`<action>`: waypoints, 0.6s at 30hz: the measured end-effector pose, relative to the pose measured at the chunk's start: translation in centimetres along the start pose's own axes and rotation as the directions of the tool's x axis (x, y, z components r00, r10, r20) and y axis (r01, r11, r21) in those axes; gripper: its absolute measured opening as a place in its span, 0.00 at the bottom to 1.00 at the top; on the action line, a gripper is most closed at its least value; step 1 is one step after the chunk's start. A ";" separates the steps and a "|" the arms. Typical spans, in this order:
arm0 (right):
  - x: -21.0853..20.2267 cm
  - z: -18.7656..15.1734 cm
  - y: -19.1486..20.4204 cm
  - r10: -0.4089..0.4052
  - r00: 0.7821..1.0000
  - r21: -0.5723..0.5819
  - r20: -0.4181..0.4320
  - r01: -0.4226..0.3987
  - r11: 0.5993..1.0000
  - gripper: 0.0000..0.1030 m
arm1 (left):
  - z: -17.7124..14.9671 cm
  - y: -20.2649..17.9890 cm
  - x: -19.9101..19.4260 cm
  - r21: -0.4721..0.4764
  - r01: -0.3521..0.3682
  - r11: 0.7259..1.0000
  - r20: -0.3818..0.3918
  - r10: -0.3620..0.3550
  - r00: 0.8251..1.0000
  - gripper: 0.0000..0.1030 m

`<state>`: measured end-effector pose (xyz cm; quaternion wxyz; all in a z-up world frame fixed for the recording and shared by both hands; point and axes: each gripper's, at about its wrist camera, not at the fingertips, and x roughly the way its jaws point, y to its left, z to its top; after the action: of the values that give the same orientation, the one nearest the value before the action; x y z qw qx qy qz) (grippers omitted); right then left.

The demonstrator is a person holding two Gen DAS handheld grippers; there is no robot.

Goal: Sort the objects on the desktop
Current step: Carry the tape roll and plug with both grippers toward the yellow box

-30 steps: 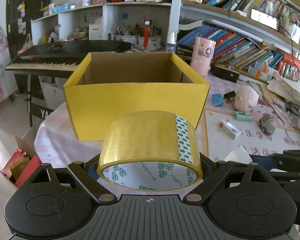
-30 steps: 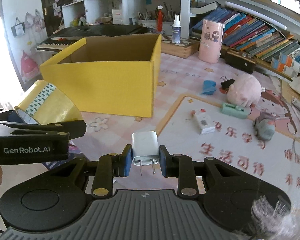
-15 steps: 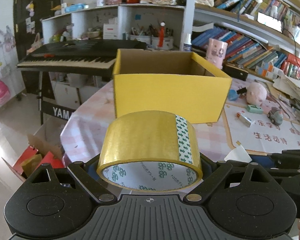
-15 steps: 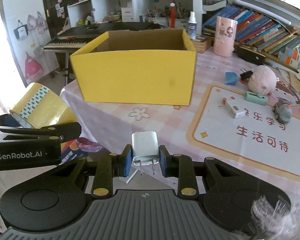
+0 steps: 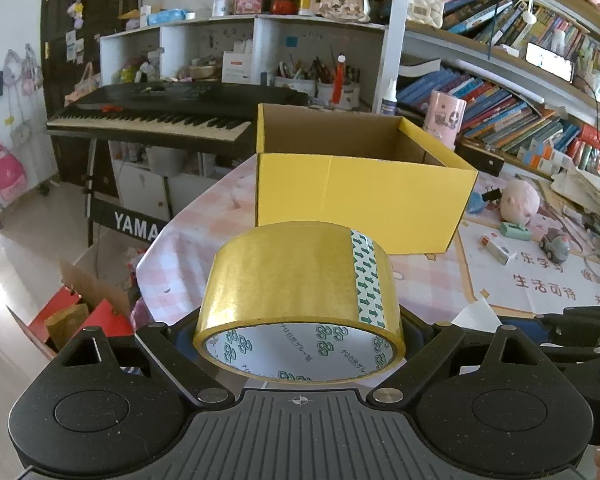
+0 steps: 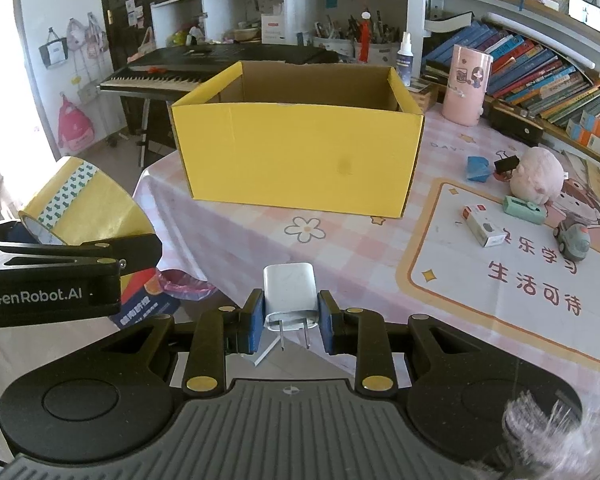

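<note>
Clamped across its width by the widely spread left gripper (image 5: 300,320), a yellow tape roll (image 5: 300,292) is held short of the open yellow box (image 6: 300,160), its core hole facing the camera. A white charger (image 6: 289,294), prongs toward the camera, is pinched by the right gripper (image 6: 290,320). "GenRobot.AI" is read on the left gripper, "YAMA" on the keyboard stand (image 5: 134,222).

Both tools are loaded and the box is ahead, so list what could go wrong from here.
1. The charger is pinched only at its base in the right tool; it could twist out.
2. The tape roll fills the left tool and hides the fingertips, so it could clip the yellow box's near wall.
</note>
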<state>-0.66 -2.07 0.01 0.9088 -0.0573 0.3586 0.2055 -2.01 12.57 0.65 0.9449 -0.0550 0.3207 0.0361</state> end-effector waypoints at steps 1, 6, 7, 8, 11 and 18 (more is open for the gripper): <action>0.0 0.0 0.0 0.000 1.000 0.000 0.000 0.000 1.000 0.25 | 0.1 0.0 0.0 0.003 0.000 1.000 0.002 0.000 1.000 0.90; 0.0 0.2 0.3 -0.003 1.000 -0.004 0.007 0.003 1.000 0.25 | 0.4 -0.1 -0.3 0.027 -0.003 1.000 0.024 0.002 1.000 0.90; 0.0 0.3 0.4 -0.005 1.000 -0.008 0.010 0.005 1.000 0.25 | 0.5 -0.2 -0.3 0.032 -0.002 0.999 0.030 0.001 1.000 0.90; 0.0 0.5 0.5 -0.006 1.000 -0.012 0.014 0.006 1.000 0.25 | 0.6 -0.3 -0.3 0.037 0.001 0.999 0.036 -0.002 0.999 0.90; -0.1 1.0 0.5 -0.014 1.000 -0.019 0.028 0.014 1.000 0.25 | 1.1 -0.4 -0.4 0.042 0.007 0.999 0.056 -0.010 0.998 0.90; 0.0 2.5 -0.7 -0.028 0.999 0.014 0.046 0.028 1.000 0.25 | 3.0 -0.5 -0.5 0.030 0.004 1.000 0.115 -0.007 0.993 0.90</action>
<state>1.25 -2.06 1.83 0.9200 -0.0514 0.3382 0.1916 -0.54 12.39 3.32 0.9626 -0.0398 0.2660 0.0319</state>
